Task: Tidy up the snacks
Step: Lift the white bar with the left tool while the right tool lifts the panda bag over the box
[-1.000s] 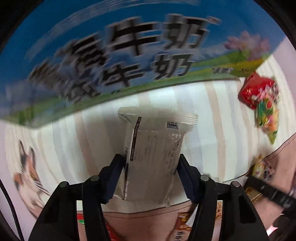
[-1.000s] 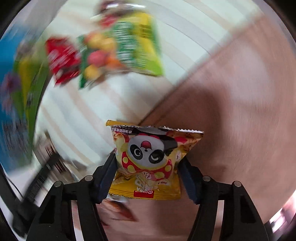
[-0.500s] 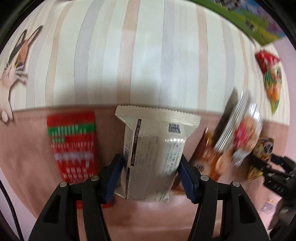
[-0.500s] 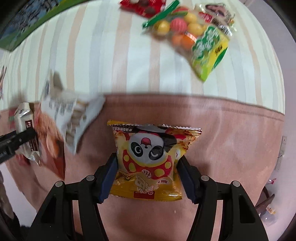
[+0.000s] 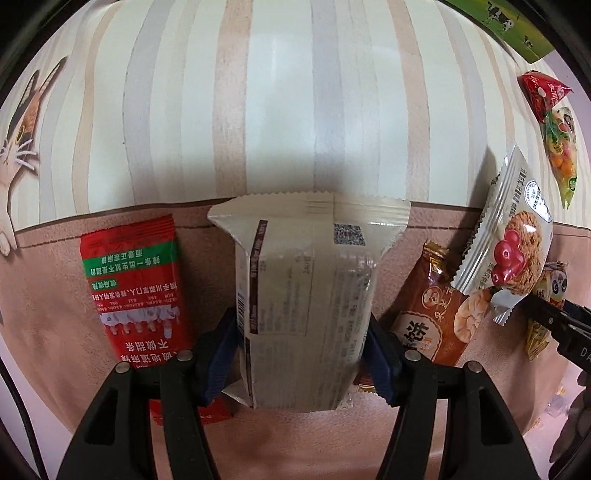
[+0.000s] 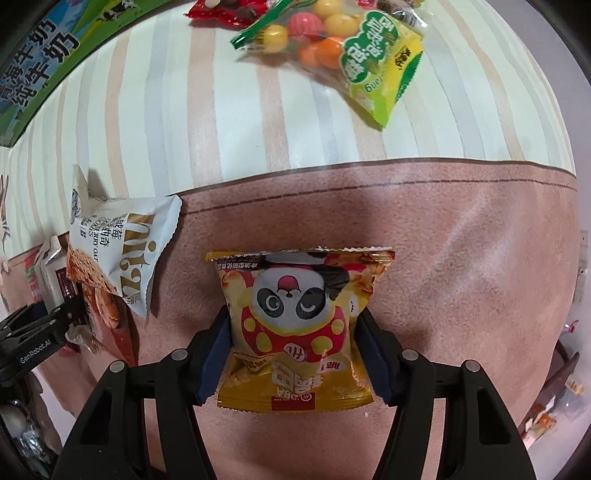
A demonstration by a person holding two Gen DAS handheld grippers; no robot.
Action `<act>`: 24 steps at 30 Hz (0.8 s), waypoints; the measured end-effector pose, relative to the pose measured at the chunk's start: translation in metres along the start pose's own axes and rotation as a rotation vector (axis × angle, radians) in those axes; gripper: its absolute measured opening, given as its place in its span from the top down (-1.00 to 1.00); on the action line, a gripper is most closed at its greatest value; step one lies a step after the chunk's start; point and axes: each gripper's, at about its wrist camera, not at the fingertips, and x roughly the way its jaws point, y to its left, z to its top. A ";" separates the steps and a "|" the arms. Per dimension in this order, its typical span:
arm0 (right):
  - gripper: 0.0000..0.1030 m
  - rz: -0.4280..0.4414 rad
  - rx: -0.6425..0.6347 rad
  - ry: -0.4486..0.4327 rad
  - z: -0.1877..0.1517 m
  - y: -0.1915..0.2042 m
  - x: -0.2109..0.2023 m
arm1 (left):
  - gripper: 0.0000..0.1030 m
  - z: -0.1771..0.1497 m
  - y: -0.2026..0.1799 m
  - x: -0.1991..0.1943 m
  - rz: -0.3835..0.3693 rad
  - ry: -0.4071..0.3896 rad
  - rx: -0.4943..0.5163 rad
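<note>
My left gripper (image 5: 303, 354) points down over the pink band of the tablecloth. Its jaws are opening, and the blue pads still touch the sides of a beige snack pack (image 5: 306, 288) that shows its printed back. This pack stands between a red sachet (image 5: 133, 288) and a brown cracker pack (image 5: 432, 321). A white cookie pack (image 5: 513, 251) leans on the brown one. To the right, my right gripper (image 6: 295, 354) is shut on a yellow panda snack pack (image 6: 299, 306) above bare pink cloth.
A green bag of coloured candy balls (image 6: 351, 48) and a red bag (image 6: 221, 11) lie on the striped cloth (image 6: 221, 110) further back. A blue-green milk carton box (image 6: 44, 55) stands at the far left. The table's edge runs close on the near side.
The left gripper carried the beige pack from beside the milk box down to the pink band between the red and brown packs. The white cookie pack has settled against the brown one.
</note>
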 end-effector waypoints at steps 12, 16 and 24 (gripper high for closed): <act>-0.55 0.028 0.040 0.002 -0.007 -0.007 0.015 | -0.25 0.035 0.001 0.024 0.005 0.015 -0.006; -0.40 -0.044 0.009 -0.014 -0.012 0.002 0.016 | -0.23 0.032 -0.006 0.025 0.021 -0.007 0.006; -0.31 -0.047 0.013 -0.017 -0.017 0.005 0.020 | -0.13 0.027 -0.009 0.023 0.020 -0.012 0.004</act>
